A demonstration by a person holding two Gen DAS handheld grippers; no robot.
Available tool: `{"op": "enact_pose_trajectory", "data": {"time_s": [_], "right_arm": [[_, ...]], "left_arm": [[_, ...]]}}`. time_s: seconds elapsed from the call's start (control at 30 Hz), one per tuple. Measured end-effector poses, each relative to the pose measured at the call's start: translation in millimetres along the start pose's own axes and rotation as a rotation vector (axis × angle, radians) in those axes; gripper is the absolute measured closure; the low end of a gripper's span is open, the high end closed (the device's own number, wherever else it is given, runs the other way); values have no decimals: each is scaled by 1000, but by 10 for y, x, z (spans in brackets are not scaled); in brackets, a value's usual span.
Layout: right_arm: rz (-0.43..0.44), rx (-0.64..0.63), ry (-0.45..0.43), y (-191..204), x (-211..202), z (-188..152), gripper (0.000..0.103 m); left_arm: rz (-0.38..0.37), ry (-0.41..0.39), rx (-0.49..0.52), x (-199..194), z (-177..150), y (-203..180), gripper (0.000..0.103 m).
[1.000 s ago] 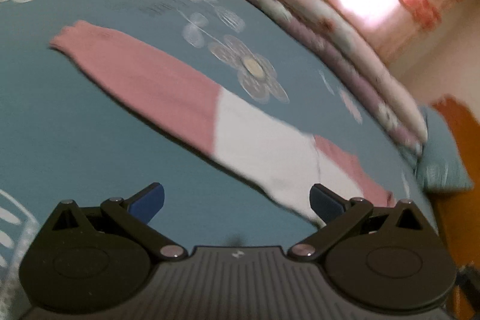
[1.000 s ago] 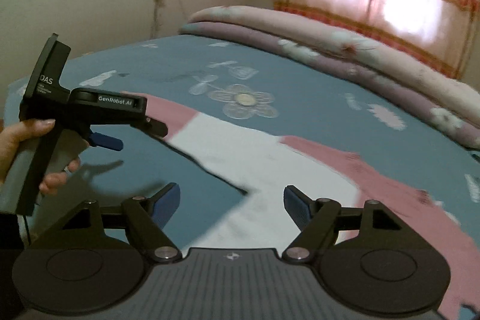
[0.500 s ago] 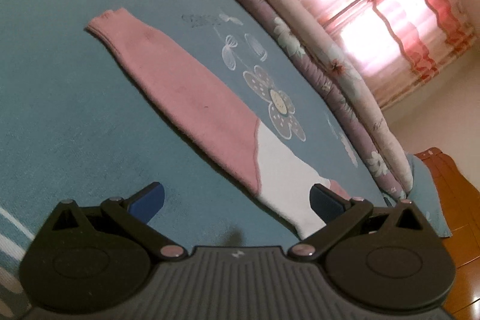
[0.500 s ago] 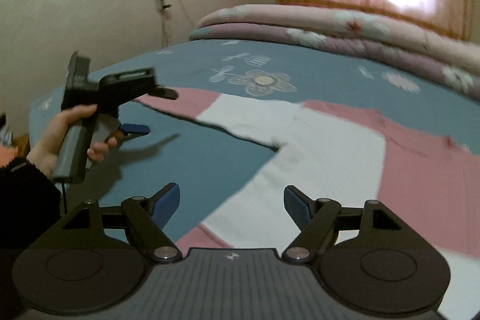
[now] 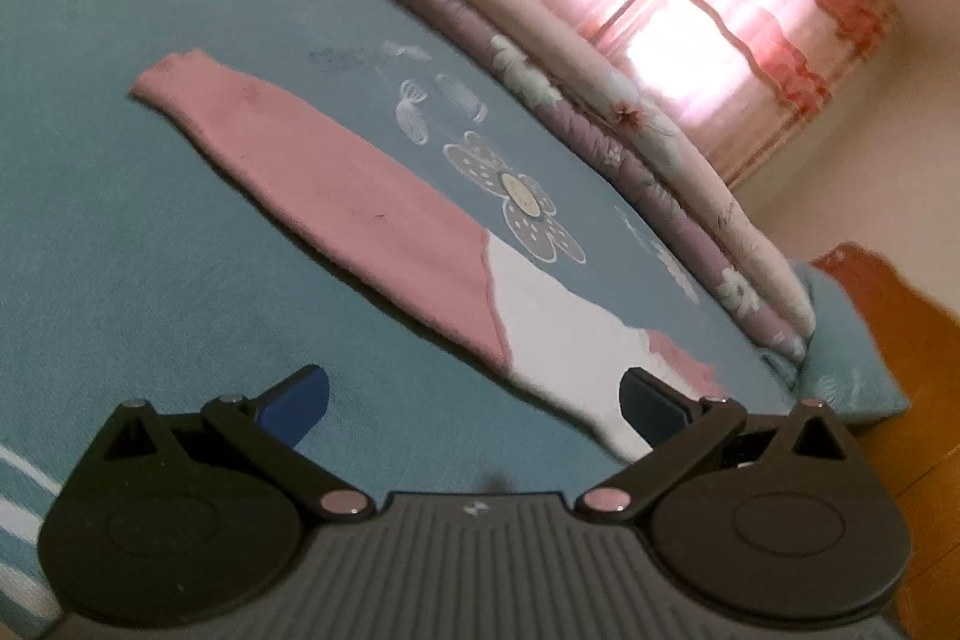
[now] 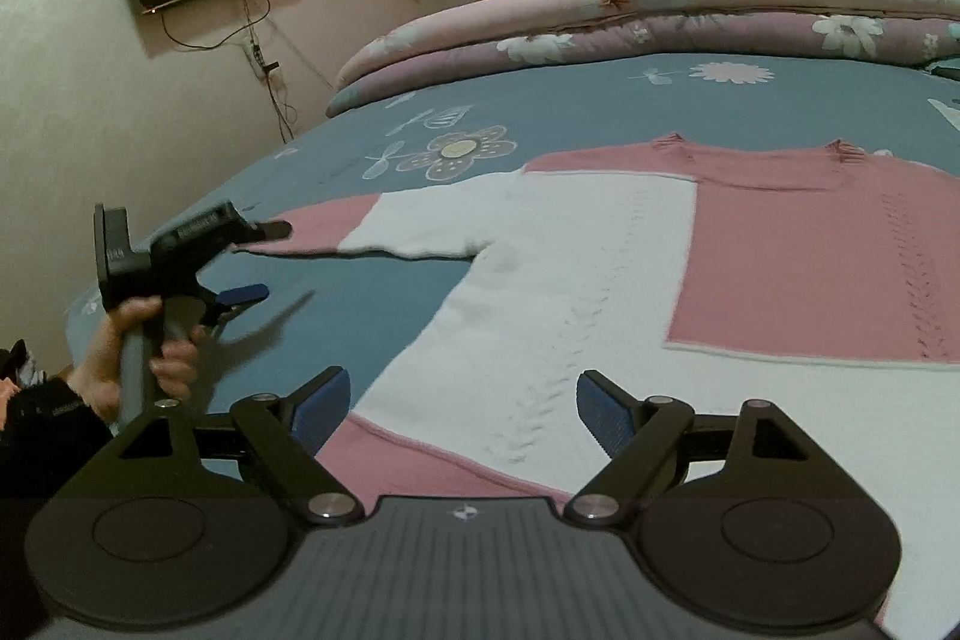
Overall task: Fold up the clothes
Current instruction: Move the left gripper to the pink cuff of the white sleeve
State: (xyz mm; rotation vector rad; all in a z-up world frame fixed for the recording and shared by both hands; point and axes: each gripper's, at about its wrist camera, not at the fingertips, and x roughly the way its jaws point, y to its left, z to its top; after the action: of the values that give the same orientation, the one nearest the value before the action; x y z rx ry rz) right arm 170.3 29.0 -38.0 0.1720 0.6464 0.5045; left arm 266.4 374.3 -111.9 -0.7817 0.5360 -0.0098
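**Pink-and-white sweater: laid flat, no fold begun**

Sweater (image 6: 600, 280) spread flat on blue floral bedsheet (image 6: 600, 112), sleeve (image 5: 312, 184) stretched out left. Left gripper (image 5: 474, 397) spread, empty, near sleeve. Right gripper (image 6: 462, 400) spread, just widened, empty above hem. Risk: pinching bedsheet along with knit, dragging both; uneven lift skewing fold.

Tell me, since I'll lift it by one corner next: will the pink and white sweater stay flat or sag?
The sweater is probably floppy: it lies limp and flat on the bedspread, so a lifted corner would likely drape. Its knit looks thick, so perhaps slightly heavy, and the long sleeve would likely trail.
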Motion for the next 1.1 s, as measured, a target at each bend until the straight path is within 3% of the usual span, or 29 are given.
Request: {"op": "enact_pose_trajectory", "data": {"time_s": [0.17,0.3,0.63,0.9,1.1], "right_arm": [[-4,-11,-8,-73,-19,-38,16],[-5,-1,4,-142,51,-63,15],[-35,40,11,-327,110,-79,15],[-49,51,17,-424,130,-100,15],[-35,62,27,-457,146,-113,15]], "left_arm": [[-72,-141,-299,-77,402,429,1],[-46,-202,-391,-49,512,622,1],[90,-162,-323,240,760,563,1],[69,-200,-323,330,813,612,1],[73,-169,-234,367,782,552,2]]}}
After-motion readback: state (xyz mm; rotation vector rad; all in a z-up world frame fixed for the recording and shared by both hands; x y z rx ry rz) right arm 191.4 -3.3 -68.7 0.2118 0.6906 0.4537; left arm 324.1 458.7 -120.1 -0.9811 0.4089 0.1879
